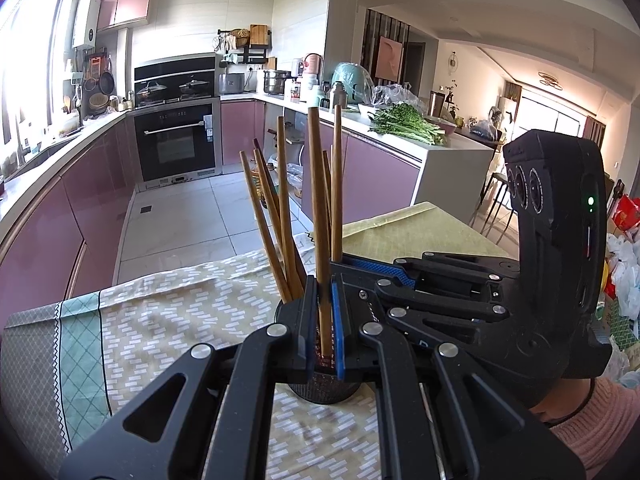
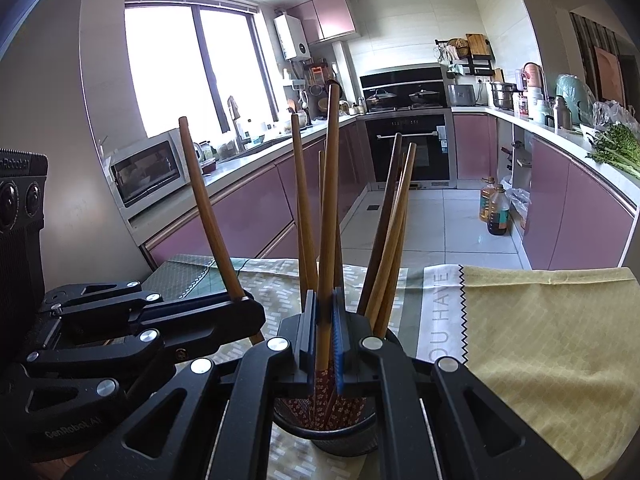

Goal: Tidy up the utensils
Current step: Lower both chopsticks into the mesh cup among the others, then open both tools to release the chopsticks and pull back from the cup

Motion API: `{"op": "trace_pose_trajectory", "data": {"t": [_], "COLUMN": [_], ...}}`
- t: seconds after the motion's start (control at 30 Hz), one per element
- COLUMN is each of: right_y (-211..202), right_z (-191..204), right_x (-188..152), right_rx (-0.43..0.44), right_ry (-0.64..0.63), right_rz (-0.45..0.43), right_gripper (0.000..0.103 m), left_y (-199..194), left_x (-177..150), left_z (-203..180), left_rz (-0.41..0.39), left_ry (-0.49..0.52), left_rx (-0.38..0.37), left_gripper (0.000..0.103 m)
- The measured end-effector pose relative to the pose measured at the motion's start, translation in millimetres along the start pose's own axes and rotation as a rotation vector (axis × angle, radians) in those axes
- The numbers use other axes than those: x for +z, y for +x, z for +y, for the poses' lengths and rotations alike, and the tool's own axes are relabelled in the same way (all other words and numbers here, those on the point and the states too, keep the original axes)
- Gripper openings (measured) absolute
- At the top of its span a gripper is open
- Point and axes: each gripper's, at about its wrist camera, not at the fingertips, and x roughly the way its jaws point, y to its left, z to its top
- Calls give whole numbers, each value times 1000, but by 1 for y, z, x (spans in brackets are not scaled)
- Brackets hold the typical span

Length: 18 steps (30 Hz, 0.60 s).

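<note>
Both claws tilt downward over the mesh holder (image 2: pixel 326 436). The left claw (image 1: pixel 325 320) pinches one chopstick (image 1: pixel 318 216); the right claw (image 2: pixel 325 344) pinches another chopstick (image 2: pixel 330 208). The claws hide the holder's rim.

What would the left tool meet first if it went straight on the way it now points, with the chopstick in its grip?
Probably the other chopsticks standing in the black mesh holder, right ahead of the left tool, which is shut on one chopstick. Beyond them lies the tablecloth. Depth is hard to judge here.
</note>
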Motion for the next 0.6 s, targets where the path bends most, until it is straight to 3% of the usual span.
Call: {"op": "trace_pose_trajectory", "data": {"t": [0.6], "right_y": [10], "right_z": [-5], "right_x": [0], "right_rx": [-11], "right_ry": [12], "right_rz": [28], "right_gripper": [7], "left_y": [26], "left_x": [0], "left_z": [12], "left_rz": [43], "left_ry": [-2], "left_rx": [14], "left_gripper": [8]}}
